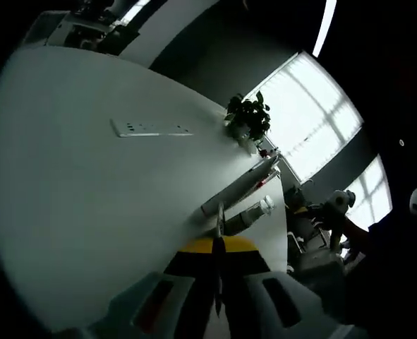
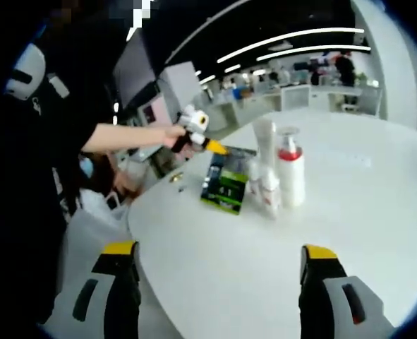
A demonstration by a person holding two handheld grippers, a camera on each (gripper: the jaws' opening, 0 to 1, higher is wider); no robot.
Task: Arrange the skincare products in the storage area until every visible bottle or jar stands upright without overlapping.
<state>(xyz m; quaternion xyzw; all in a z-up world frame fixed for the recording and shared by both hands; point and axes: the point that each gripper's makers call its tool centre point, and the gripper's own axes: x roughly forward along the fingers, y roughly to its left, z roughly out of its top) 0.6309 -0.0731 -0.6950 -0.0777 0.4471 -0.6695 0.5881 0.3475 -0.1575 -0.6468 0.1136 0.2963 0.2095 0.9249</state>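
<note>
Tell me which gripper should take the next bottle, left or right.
Probably right. The right gripper is open and faces the upright white bottles across bare table. The left gripper looks shut and is seen held aside near the table's edge.

Small bottles (image 2: 267, 189) beside the red-collared bottle (image 2: 290, 175) blur together; count unclear. Dark package (image 2: 226, 185) print unreadable. Backlit tubes (image 1: 240, 185) too dim to identify.

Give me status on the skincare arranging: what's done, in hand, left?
Done: in the right gripper view a red-collared white bottle, a tall white tube and a small bottle stand upright, close together. In hand: nothing; right gripper open, left gripper shut, empty. Left: overlap between the clustered bottles can't be judged; the green-and-black box lies flat.
</note>
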